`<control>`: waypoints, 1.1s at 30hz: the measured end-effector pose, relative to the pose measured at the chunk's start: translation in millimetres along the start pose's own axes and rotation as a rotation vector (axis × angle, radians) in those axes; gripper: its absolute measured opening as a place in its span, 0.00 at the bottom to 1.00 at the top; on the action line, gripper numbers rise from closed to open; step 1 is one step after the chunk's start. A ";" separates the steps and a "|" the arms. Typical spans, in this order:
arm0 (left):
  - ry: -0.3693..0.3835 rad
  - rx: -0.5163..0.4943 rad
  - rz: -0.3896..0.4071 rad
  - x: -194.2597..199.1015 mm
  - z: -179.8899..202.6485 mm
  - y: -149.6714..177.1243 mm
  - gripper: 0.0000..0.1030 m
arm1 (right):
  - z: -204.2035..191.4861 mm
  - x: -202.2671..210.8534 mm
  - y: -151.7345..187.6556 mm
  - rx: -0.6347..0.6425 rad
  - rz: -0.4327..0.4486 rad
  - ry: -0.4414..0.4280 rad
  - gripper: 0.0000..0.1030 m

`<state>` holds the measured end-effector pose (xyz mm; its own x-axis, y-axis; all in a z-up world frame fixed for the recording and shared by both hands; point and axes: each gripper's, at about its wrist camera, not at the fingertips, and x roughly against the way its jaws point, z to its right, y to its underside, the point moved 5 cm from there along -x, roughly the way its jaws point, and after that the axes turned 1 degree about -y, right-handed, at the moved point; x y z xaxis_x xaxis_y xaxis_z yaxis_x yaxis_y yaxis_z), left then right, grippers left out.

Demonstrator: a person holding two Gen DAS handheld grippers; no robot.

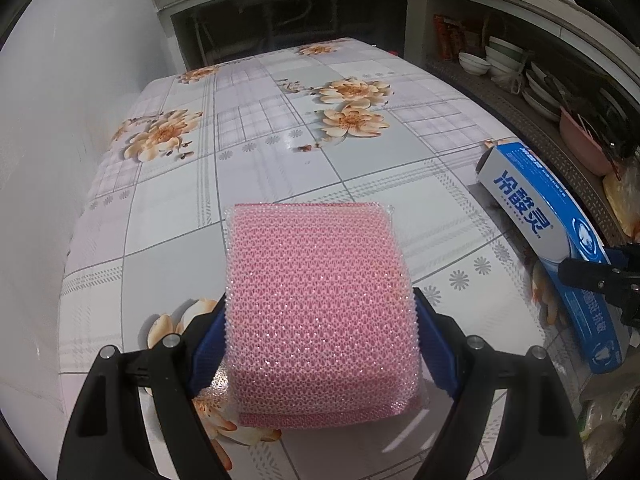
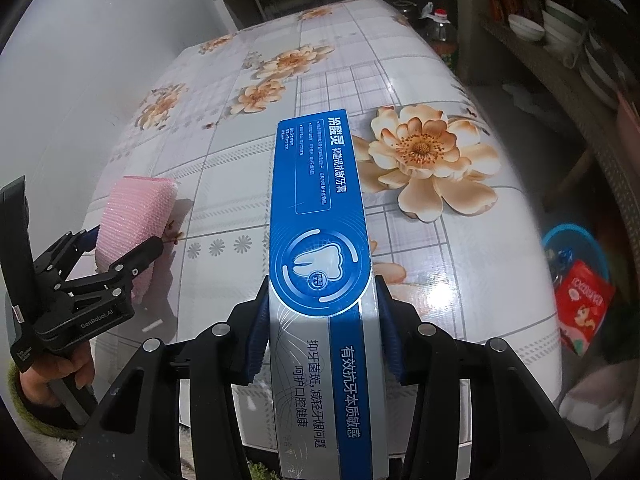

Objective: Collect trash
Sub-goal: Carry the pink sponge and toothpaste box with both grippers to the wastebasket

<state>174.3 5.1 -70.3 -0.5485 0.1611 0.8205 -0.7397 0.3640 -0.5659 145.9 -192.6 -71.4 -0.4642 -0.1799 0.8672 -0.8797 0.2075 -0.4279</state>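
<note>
A pink mesh scouring sponge in clear wrap sits between the blue pads of my left gripper, which is shut on its sides just above the flowered tablecloth. From the right wrist view, the same left gripper grips the sponge near the table's left edge, with a hand on its handle. My right gripper is shut on a long blue and white toothpaste box, pads pressed on both long sides. The box also appears at the right of the left wrist view, with the right gripper on it.
A white wall runs along the table's left side. Shelves on the right hold white bowls, plates and a pink basin. On the floor to the right lie a blue basin and a red packet. A bottle stands beyond the far corner.
</note>
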 end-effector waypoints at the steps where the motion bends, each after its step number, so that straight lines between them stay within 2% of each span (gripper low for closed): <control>1: 0.000 -0.002 0.002 0.7 0.6 -0.5 0.79 | 0.8 0.4 0.0 0.000 0.002 -0.001 0.43; 14: 0.033 -0.052 0.047 15.8 21.6 -13.4 0.79 | 11.2 20.5 -0.7 -0.036 0.055 -0.034 0.43; 20: 0.113 -0.129 0.096 27.9 56.3 -41.3 0.78 | 23.5 44.1 2.7 -0.067 0.118 -0.039 0.43; 26: 0.274 -0.218 0.111 37.9 123.4 -73.9 0.78 | 69.9 82.1 9.0 -0.201 0.219 -0.060 0.43; 30: 0.399 -0.285 0.100 41.6 186.0 -95.1 0.79 | 128.3 112.6 23.3 -0.347 0.303 -0.010 0.43; 33: 0.460 -0.337 0.084 38.1 237.1 -106.9 0.79 | 178.0 124.4 46.1 -0.491 0.332 0.014 0.43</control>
<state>140.0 -245.2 2.4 -0.3183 0.5574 0.7668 -0.4947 0.5923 -0.6359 29.3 -376.6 -28.6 -0.7023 -0.0167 0.7117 -0.5349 0.6721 -0.5121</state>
